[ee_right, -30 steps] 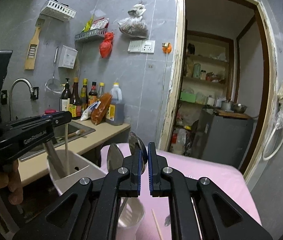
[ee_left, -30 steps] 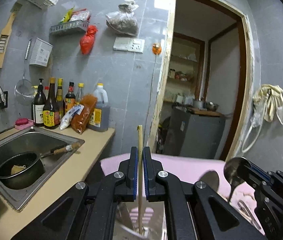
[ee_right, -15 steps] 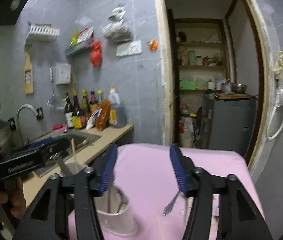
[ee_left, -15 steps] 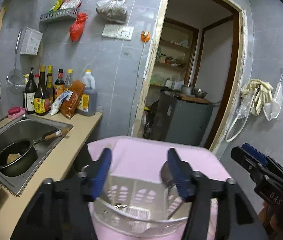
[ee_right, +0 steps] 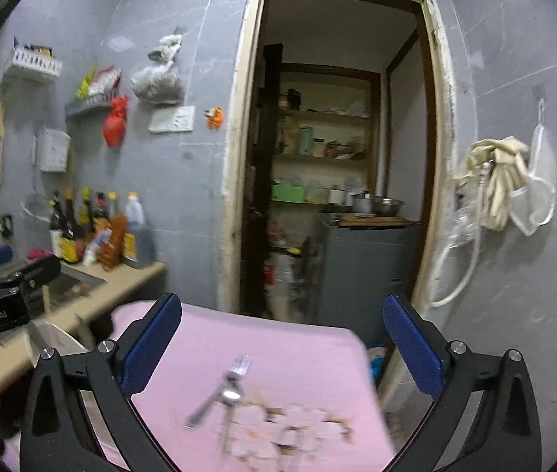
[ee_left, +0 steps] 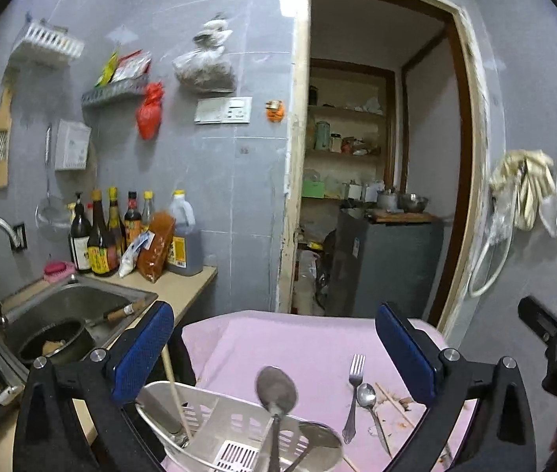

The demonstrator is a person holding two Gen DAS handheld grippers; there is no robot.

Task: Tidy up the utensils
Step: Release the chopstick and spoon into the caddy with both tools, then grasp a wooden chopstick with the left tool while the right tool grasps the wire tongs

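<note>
Both the left hand-held gripper point(ee_left: 278, 358) and right hand-held gripper point(ee_right: 282, 346) hung wide open and empty; a careless reach for the fork point(ee_left: 354, 389) risked tipping the caddy point(ee_left: 215, 424).

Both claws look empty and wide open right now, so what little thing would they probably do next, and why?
Probably the right gripper dips toward the fork and small spoon lying loose on the pink cloth. It hangs open, holding nothing, right above them, while the white holder under the open left gripper already has a large spoon and chopstick standing in it.
</note>
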